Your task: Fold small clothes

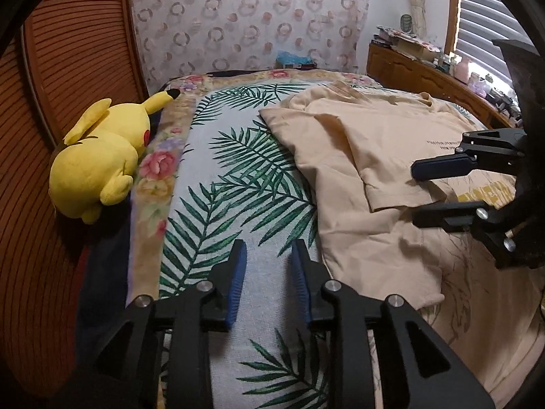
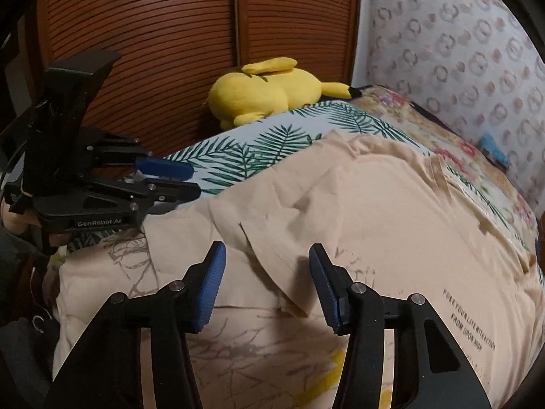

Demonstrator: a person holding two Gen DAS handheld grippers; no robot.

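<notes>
Lying flat, T-shirt (image 1: 391, 129) collar toward far wallpapered wall (image 1: 238, 17).

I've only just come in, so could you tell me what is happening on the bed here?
A person is folding a beige T-shirt on a leaf-print bedspread, with a handheld gripper in each hand. One sleeve already lies folded in over the body of the shirt. The right gripper hovers over that sleeve's hem with its jaws apart and nothing in them. The left gripper is open and empty over the bare bedspread beside the shirt. A yellow plush toy lies at the bed's edge.
</notes>
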